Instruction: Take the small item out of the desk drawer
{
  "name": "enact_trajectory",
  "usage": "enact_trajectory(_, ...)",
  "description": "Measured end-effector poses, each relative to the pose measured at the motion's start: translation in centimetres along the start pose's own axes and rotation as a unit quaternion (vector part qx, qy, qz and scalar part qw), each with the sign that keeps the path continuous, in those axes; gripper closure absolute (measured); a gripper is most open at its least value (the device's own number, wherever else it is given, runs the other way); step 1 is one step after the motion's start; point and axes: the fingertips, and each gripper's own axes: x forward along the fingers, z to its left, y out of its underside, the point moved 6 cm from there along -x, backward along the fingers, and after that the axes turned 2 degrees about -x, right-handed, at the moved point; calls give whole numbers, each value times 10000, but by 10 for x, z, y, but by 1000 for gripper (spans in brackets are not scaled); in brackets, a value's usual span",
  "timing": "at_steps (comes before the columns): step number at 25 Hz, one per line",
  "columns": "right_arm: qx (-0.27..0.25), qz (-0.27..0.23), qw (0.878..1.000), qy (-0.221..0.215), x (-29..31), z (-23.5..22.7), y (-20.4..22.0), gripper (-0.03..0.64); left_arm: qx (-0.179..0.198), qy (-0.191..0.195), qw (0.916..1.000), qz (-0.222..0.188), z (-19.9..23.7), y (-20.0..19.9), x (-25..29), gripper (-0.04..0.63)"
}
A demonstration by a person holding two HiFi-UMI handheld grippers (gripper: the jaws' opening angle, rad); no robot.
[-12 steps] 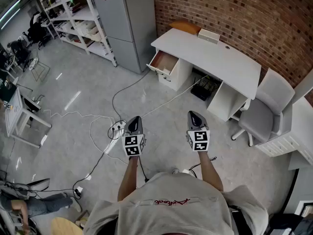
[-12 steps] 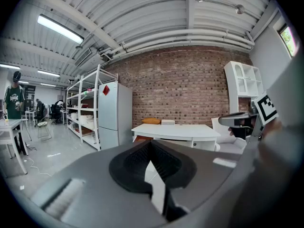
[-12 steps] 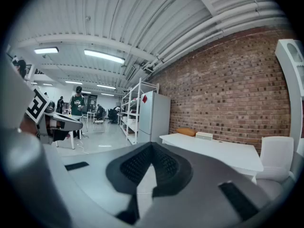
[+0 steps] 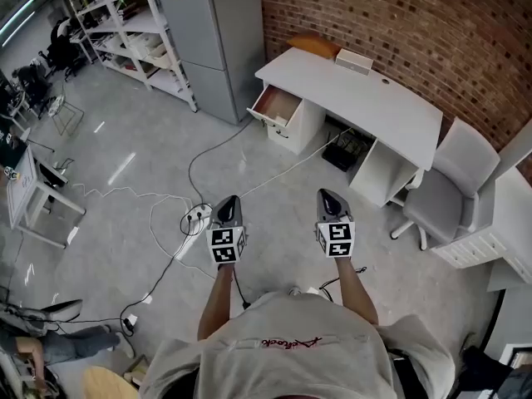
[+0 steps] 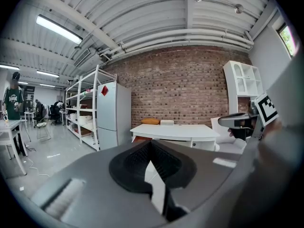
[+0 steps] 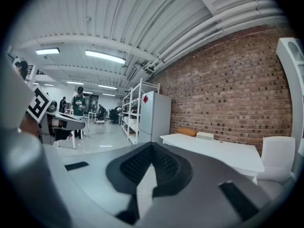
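Walking to the left end of the white curved desk point(image 4: 366, 98), where its brown-lined drawer point(image 4: 278, 106) stands open, comes first; the grey left gripper point(image 4: 230, 201) and right gripper point(image 4: 326, 195), both closed and empty, need parting there.

Ahead of me the desk point(image 4: 366, 102) stands against the brick wall point(image 4: 399, 15); its drawer point(image 4: 280, 105) sits open at the left end; a fridge point(image 4: 214, 40) stands left of that, shelving point(image 4: 125, 27) further left; an office chair point(image 4: 445, 194) sits right.
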Motion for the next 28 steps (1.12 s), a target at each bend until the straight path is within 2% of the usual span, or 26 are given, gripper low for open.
enact_trajectory(18, -21, -30, 9994, -334, 21, -47, 13, 605, 29, -163, 9999, 0, -42, -6, 40, 586)
enact_trajectory(28, -27, 39, 9992, -387, 37, -64, 19, 604, 4, -185, 9998, 15, -48, -7, 65, 586)
